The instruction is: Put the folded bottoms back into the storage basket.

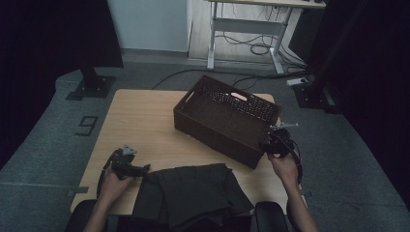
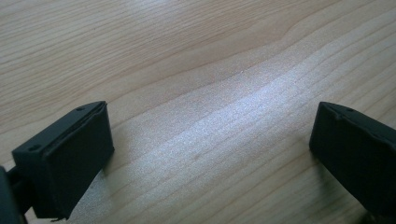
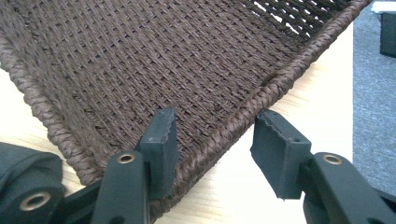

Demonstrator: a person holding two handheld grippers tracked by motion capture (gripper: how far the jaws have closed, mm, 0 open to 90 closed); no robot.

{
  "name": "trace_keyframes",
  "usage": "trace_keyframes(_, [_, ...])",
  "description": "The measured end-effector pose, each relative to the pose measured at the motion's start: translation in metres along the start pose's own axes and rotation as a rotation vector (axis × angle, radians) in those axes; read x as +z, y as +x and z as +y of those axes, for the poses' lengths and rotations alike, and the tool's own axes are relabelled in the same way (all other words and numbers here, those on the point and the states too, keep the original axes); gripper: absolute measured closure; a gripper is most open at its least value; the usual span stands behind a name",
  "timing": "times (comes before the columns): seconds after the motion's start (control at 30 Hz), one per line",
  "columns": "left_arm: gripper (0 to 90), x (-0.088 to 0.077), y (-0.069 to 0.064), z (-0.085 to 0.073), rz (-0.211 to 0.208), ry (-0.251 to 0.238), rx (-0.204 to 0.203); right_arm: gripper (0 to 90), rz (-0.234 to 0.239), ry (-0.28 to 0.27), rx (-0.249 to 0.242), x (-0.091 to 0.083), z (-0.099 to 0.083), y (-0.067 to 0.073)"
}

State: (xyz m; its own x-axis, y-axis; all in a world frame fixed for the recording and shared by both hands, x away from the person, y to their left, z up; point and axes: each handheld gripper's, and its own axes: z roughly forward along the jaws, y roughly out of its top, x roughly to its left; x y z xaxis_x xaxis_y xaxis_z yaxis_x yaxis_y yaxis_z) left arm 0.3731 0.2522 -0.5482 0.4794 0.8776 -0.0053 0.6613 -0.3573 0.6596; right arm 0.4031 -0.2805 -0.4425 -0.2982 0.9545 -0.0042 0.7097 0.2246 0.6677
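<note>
From above we look into a dim, murky room: black at nine and three o'clock, brighter only toward twelve. The table (image 1: 145, 121) catches soft light; the dark cloth (image 1: 191, 193) at six o'clock loses its folds. In our left gripper view a pale sheen crosses the wood toward two o'clock, grain sharp, pads soft. Our right gripper view is bright, the basket (image 3: 154, 60) weave crisp.

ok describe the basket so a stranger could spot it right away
On the light wooden table, look at the far right part. The basket is a dark brown woven rectangular tray with handle cut-outs; unlike the soft dark folded cloth nearer the person, it is rigid, with upright walls.
</note>
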Motion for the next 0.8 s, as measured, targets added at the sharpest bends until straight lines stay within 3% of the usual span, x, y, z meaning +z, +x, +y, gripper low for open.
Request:
trace_keyframes(0.4, [0.0, 0.000, 0.000, 0.000, 0.000, 0.000, 0.000, 53.3, 0.037, -0.028, -0.015, 0.007, 0.004, 0.014])
trace_keyframes(0.8, [0.0, 0.000, 0.000, 0.000, 0.000, 0.001, 0.000, 61.2, 0.081, -0.045, -0.024, 0.015, 0.010, 0.025])
